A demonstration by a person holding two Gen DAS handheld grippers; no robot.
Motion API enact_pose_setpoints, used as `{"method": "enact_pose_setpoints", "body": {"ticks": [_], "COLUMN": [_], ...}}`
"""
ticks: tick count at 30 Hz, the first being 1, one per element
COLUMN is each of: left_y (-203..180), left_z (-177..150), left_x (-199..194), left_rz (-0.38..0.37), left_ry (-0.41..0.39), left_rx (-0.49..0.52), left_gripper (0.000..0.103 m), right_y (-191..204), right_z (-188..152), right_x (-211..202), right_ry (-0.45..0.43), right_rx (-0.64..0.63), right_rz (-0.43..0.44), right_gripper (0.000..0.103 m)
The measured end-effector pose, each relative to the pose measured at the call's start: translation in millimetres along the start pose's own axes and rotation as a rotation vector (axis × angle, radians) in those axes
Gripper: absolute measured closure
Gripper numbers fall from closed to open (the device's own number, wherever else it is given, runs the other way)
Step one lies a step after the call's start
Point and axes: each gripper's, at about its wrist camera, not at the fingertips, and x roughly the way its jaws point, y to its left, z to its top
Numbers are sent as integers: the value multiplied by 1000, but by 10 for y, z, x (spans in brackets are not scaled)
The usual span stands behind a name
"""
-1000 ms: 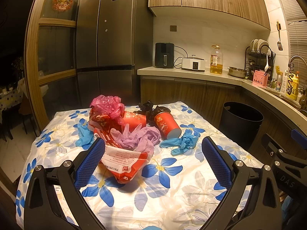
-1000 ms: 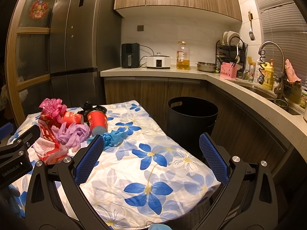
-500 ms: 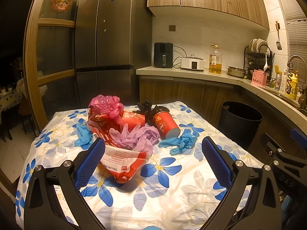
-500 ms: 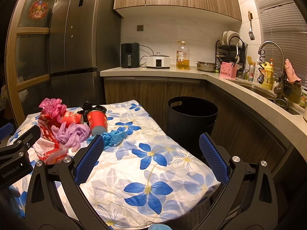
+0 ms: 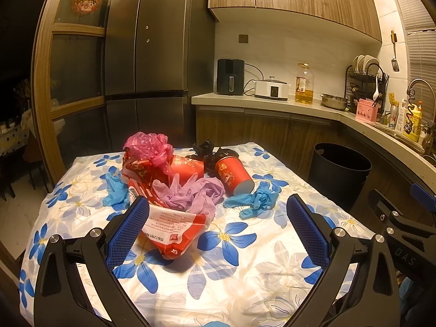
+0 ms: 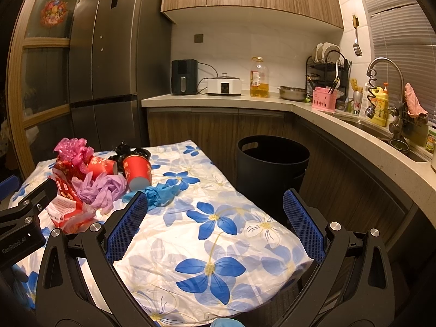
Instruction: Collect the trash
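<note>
Trash pile: heaped toward the far left corner of the table (image 5: 234,280), all of it still on the flowered cloth.
Red wrapper (image 5: 174,230): nearest piece, slack and crinkled, lying just ahead of the left gripper (image 5: 218,224). Likely to fold or slip out of a shallow pinch.
Purple gloves (image 5: 190,193): draped on the wrapper, touching it. Lifting one may drag the other along, then drop it short of the bin.
Red cup (image 5: 231,174): on its side, mouth toward the near edge. Round body; a nudge could roll it toward the right edge.
Blue glove (image 5: 253,200): limp, just beside the cup. Second blue glove (image 5: 115,189) at the left edge, could snag the cloth.
Pink bag (image 5: 148,147), black bag (image 5: 209,150): far side of the pile, light, easily pushed off.
Left gripper: fingers spread wide, holding nothing.
Right gripper (image 6: 215,224): fingers spread wide, empty, over the near right corner.
Bin (image 6: 272,163): on the floor off the right edge, well apart from the pile. Long carry; loose pieces may fall between table and bin.
Cloth: loose, may bunch under a low approach.
</note>
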Motion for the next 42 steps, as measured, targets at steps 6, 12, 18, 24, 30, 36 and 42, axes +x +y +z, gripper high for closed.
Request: {"method": "enact_pose_setpoints", "body": {"ticks": [6, 12, 18, 24, 30, 36, 42], "left_y": [42, 198, 453, 766, 940, 1211, 1227], "left_z": [-57, -139, -221, -378, -468, -319, -184], "left_x": [31, 54, 135, 357, 609, 785, 1043], "left_rz": [-44, -42, 8, 77, 136, 66, 113], "left_ry": [2, -10, -17, 34, 78, 122, 158], "left_rx": [-20, -72, -111, -130, -100, -240, -239], "left_gripper": [6, 6, 6, 6, 6, 6, 6], "right_y": [-40, 43, 184, 331, 498, 614, 622], "right_z": [-30, -112, -187, -254, -315, -340, -325], "right_x": [61, 202, 364, 629, 956, 1204, 1381], "right_ry": [7, 31, 49, 72, 98, 128, 132], "right_rx": [2, -4, -23, -24, -26, -40, -39], "right_rz": [-1, 18, 68, 132, 190, 208, 209], "right_gripper": [5, 5, 5, 5, 5, 5, 5]}}
